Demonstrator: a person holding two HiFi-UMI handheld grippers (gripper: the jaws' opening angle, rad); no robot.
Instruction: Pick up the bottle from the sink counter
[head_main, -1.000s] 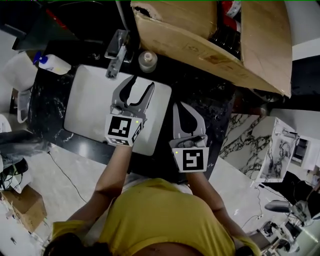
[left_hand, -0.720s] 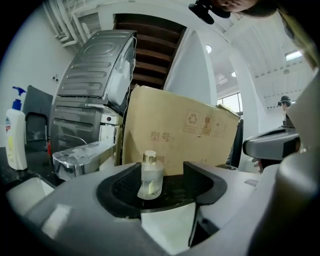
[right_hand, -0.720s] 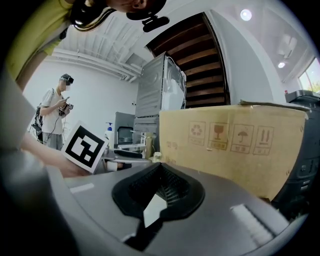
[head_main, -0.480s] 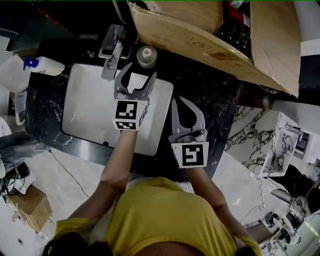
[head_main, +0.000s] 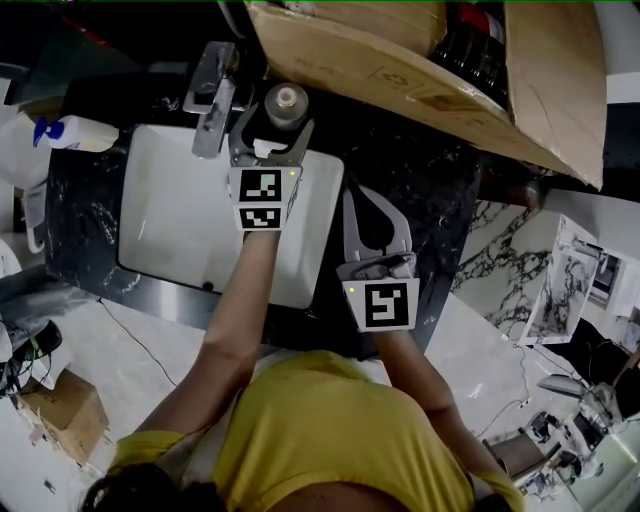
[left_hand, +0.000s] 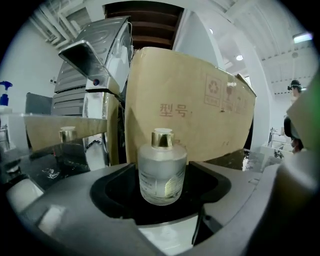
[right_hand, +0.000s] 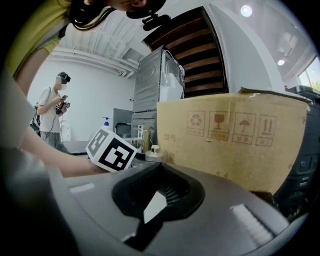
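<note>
Head view: the person's bare left forearm reaches straight forward over the white, smooth rectangular sink (head_main: 175, 225). It carries the left gripper (head_main: 271, 132) to the basin's far edge. The gripper's grey curved jaws stand on either side of the bottle (head_main: 286, 103), which sits on the dark marbled counter (head_main: 405, 185) just beside the chrome faucet (head_main: 208, 95). From this height, I cannot tell whether the pads touch the glass. The right arm is bent closer to the body. It holds the right gripper (head_main: 362, 212) over the counter, just right of the sink and pointing forward. A large tilted cardboard box (head_main: 400, 65) stands just behind the bottle.

Left gripper view: the bottle is squat and round, of frosted glass with a shiny gold cap (left_hand: 162, 138). It stands upright between the jaws, which are opening and spread wide. Dark gaps show on both sides of the bottle, so it is not gripped. The box's matte brown wall fills the background, printed with a recycling mark.

Right gripper view: the jaws are closed together with nothing between them. Beyond them are the left gripper's black-and-white marker cube (right_hand: 112, 150) and the forearm behind it. The bottle shows small beside the cube, and a person (right_hand: 52, 107) stands far off.
</note>
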